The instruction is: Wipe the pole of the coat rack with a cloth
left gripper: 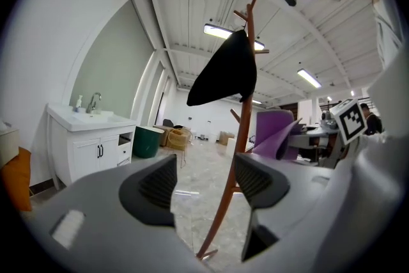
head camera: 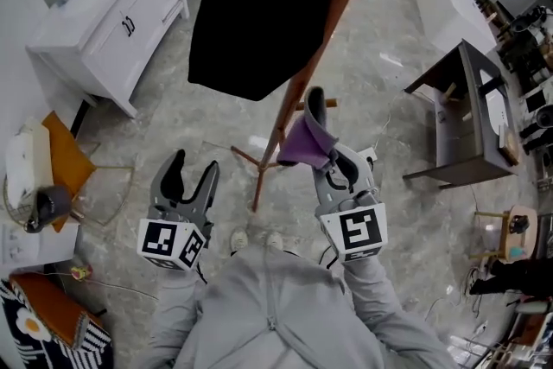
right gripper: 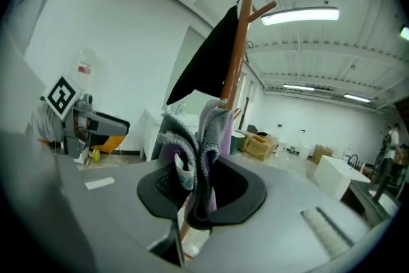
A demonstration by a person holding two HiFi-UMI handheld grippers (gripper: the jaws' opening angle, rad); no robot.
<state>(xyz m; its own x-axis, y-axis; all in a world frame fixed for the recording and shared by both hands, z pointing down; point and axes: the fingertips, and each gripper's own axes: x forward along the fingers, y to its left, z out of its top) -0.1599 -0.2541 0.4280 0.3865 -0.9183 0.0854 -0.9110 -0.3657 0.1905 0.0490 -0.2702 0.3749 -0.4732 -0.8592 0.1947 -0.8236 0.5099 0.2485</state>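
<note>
Right claw [right gripper: 201, 195] clamps the purple cloth [right gripper: 208, 137], hiding part of the pole [right gripper: 238, 35]; left claw [left gripper: 204, 185] gapes empty.

Grey zip-front jacket [head camera: 276, 307], white shoes [head camera: 257, 241]. Left gripper [head camera: 193, 167], right gripper [head camera: 318, 124]: grey bodies, black ribbed pads [left gripper: 160, 183], black-white marker cubes [head camera: 171, 243].

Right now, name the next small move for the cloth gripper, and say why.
Probably ease the right gripper forward until the purple cloth presses on the pole, then slide along it. The gripper is shut on the cloth, the pole rises just behind it, and contact is unclear.
</note>
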